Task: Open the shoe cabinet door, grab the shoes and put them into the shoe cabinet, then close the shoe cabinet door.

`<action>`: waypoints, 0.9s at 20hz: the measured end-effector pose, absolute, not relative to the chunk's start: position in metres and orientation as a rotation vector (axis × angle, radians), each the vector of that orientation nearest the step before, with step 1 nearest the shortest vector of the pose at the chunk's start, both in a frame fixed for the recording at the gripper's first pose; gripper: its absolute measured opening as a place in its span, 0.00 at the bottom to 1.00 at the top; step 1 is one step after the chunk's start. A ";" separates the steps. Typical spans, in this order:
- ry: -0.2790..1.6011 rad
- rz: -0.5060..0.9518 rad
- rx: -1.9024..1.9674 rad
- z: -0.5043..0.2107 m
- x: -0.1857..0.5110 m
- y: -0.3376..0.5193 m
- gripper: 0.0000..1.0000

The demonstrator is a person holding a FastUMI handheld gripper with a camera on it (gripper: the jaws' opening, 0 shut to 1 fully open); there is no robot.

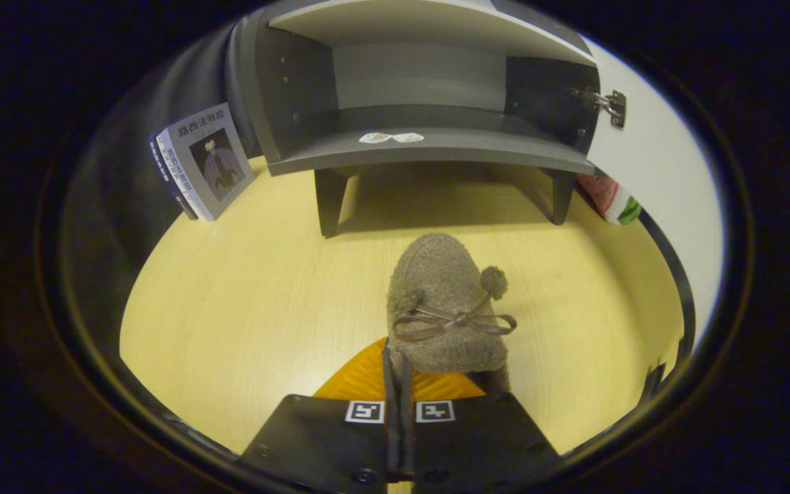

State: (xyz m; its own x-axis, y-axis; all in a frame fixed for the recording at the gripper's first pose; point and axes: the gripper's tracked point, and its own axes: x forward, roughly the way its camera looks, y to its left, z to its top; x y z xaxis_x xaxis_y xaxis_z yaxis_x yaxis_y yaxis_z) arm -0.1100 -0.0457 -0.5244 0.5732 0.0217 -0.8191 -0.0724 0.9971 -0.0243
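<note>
Tool (400,384) fingers together, clamped on shoe (446,309) collar edge; soft, light suede, pinch rim firmly.

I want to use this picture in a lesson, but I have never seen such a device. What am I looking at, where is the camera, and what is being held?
This is a hand-held gripper with two fingers, carried by a person; there is no robot arm. The camera rides on it and looks forward along the fingers, which is why the picture bulges like a fish's eye. The fingers are pressed close together and seem to pinch the back edge of a fuzzy brown shoe with a bow, so the shoe sticks out ahead of them. Beyond it, on a pale wooden surface, stands a small grey shoe cabinet on short legs, its white door swung open to one side. A book leans beside the cabinet. The shoe is not yet inside.
</note>
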 end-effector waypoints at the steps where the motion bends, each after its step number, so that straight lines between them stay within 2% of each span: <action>1: 0.951 0.051 -0.053 -0.520 -0.109 -0.049 0.03; 8: 0.881 0.053 -0.032 -0.468 -0.103 -0.064 0.03; 18: 0.617 0.039 -0.072 -0.306 -0.025 -0.078 0.03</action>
